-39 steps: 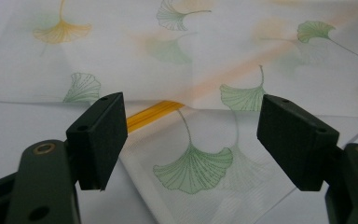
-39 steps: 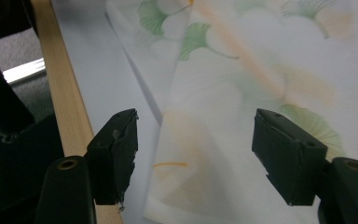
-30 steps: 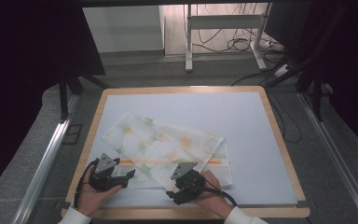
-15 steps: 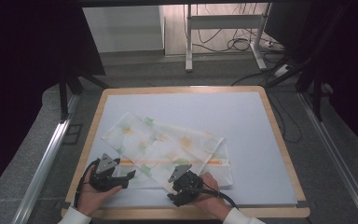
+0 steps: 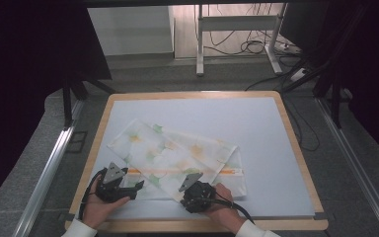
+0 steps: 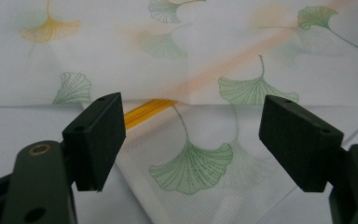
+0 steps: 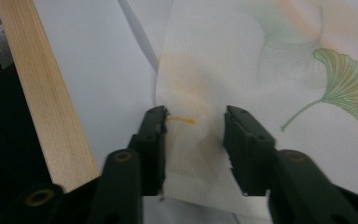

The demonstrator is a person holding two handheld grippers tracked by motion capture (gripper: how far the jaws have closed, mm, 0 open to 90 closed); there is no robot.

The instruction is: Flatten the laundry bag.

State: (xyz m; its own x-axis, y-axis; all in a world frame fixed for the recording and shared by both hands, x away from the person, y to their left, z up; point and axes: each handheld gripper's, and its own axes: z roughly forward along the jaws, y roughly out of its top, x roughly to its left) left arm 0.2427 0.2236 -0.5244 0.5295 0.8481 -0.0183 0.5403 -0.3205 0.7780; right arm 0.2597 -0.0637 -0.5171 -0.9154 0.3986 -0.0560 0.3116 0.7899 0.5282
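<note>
A thin white cloth (image 5: pixel 175 158) with green and orange ginkgo leaves lies folded on the pale blue mat (image 5: pixel 256 128) of the wooden-edged table (image 5: pixel 303 163). The cloth sits in the near left part of the mat, a little askew, with its near edge close to both hands. An orange stripe (image 5: pixel 148 172) runs across the cloth near that edge.

The left gripper (image 5: pixel 128 186) rests at the near left corner of the cloth. In the left gripper view its jaws stand wide apart, and the cloth (image 6: pixel 191 163) with one green leaf lies between them, but the pads do not touch it.

The right gripper (image 5: pixel 190 190) is on the near edge of the cloth, to the right of the left gripper. Its jaws have just been closing. In the right gripper view a raised fold of the cloth (image 7: pixel 193 140) stands between the two pads (image 7: pixel 156 140), and a gap is visible on each side, so the pads do not yet press on it. The wooden rim (image 7: pixel 42 107) of the table passes just beside this gripper.
</note>
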